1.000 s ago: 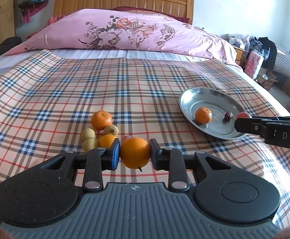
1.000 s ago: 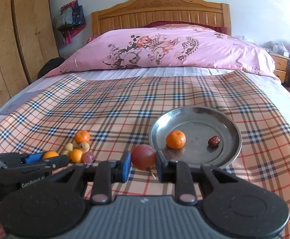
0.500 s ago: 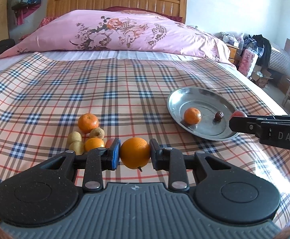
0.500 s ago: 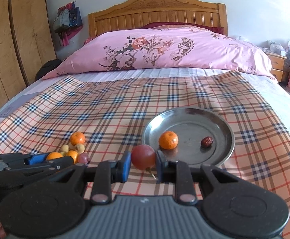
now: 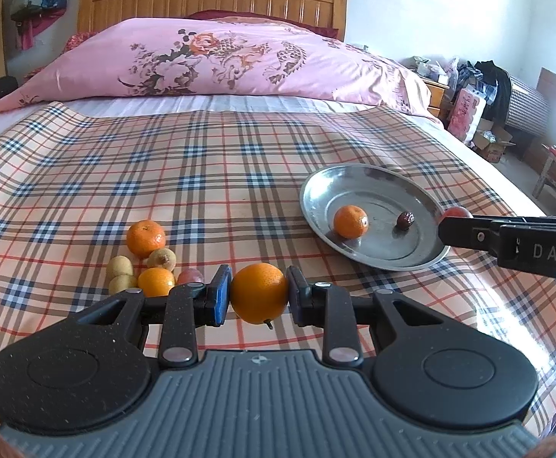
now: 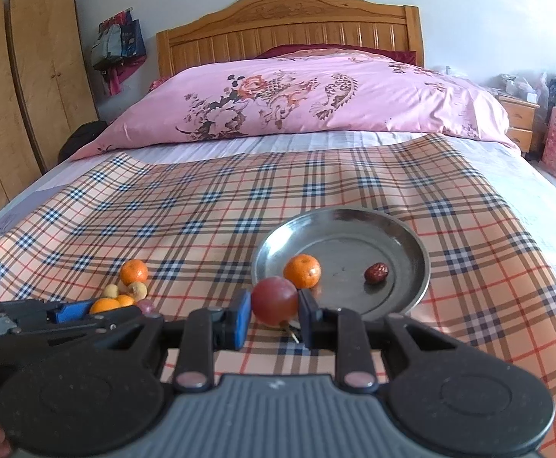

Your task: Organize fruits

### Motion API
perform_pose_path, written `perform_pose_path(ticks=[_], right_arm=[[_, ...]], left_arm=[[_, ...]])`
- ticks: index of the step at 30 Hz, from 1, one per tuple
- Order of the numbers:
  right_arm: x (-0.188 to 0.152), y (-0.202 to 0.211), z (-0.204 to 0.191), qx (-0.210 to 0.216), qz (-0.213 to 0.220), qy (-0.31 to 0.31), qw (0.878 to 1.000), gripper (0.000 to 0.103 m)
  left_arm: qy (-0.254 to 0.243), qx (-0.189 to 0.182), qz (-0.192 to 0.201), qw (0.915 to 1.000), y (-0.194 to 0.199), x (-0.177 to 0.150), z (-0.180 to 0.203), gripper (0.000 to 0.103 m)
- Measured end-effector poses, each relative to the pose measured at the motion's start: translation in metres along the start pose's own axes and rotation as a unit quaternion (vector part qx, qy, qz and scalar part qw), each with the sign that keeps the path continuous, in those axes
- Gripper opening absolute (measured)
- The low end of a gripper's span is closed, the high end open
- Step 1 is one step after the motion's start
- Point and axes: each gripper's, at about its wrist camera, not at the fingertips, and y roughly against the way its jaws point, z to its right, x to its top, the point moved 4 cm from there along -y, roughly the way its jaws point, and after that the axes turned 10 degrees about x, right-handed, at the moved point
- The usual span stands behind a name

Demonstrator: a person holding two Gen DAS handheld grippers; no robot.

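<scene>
My left gripper (image 5: pixel 259 294) is shut on an orange (image 5: pixel 259 292), held above the plaid cloth in front of a heap of fruit: a mandarin (image 5: pixel 145 238), another mandarin (image 5: pixel 155 281), small yellow-brown fruits (image 5: pixel 119 267) and a reddish fruit (image 5: pixel 190 277). My right gripper (image 6: pixel 274 311) is shut on a red round fruit (image 6: pixel 275 300), held at the near rim of the metal plate (image 6: pixel 404 236). The plate holds a mandarin (image 6: pixel 302 271) and a dark red date (image 6: pixel 376 273). In the left wrist view the right gripper (image 5: pixel 446 225) reaches in from the right over the plate's rim (image 5: pixel 316 187).
A plaid cloth (image 6: pixel 201 206) covers the bed. A pink floral quilt (image 6: pixel 316 95) and wooden headboard (image 6: pixel 289 34) lie at the far end. A wardrobe (image 6: pixel 29 87) stands left; a nightstand (image 6: pixel 520 124) and clutter stand right of the bed.
Both grippers have drawn slightly back and to the left of the plate, each still holding its fruit. Nothing on the cloth or plate has moved.
</scene>
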Motion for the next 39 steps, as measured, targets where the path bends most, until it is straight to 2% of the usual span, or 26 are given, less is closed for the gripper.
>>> perform_pose_path(ticks=[39], right_arm=[[0.002, 0.003, 0.042, -0.019, 0.0, -0.025, 1.0, 0.024]], left_arm=[[-0.017, -0.03, -0.009, 0.9994, -0.024, 0.01, 0.05, 0.033]])
